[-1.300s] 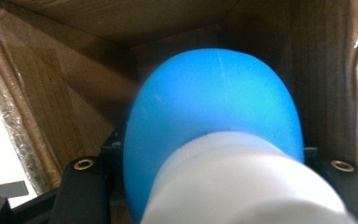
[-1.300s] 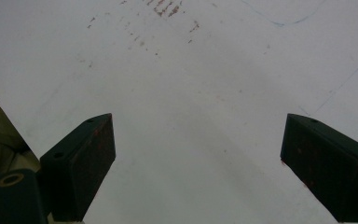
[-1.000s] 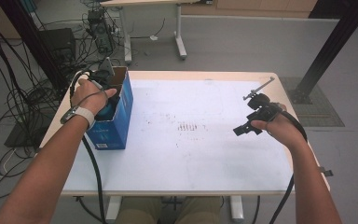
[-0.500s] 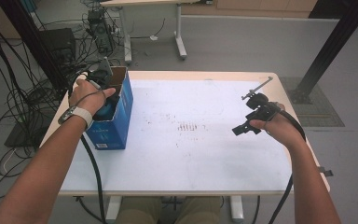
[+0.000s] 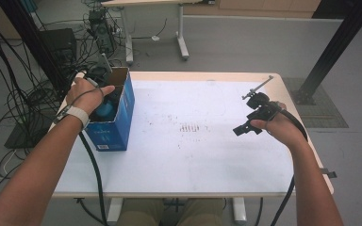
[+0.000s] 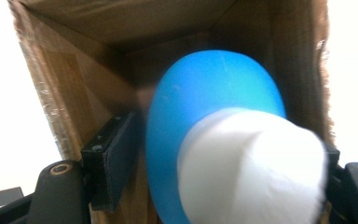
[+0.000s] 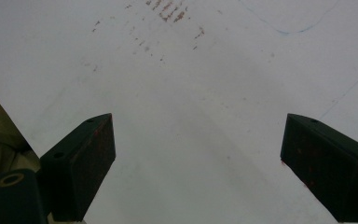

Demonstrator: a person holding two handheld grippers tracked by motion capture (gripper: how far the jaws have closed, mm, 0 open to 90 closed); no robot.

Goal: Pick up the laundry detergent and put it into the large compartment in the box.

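Note:
A blue cardboard box (image 5: 115, 127) stands open-topped at the table's left edge. My left gripper (image 5: 102, 100) reaches down into it, shut on a blue rounded object (image 5: 104, 111). In the left gripper view the blue object (image 6: 214, 93) has a white end (image 6: 256, 172) nearest the camera and sits between the two black jaws, with the brown inner walls of the box (image 6: 74, 70) around it. My right gripper (image 5: 247, 123) hovers over the right part of the table. In the right gripper view the gripper (image 7: 198, 154) stands open, its fingers (image 7: 86, 158) wide apart with nothing between them.
The white tabletop (image 5: 193, 155) bears small reddish marks (image 5: 192, 127) near its middle. Black cables (image 5: 92, 160) trail from the left gripper over the front edge. Cables and equipment (image 5: 52, 52) lie on the floor at the left. A black post (image 5: 332, 47) stands at the far right.
Nearly nothing differs. The left hand stays at the box with the blue object, and the right gripper hovers at about the same spot.

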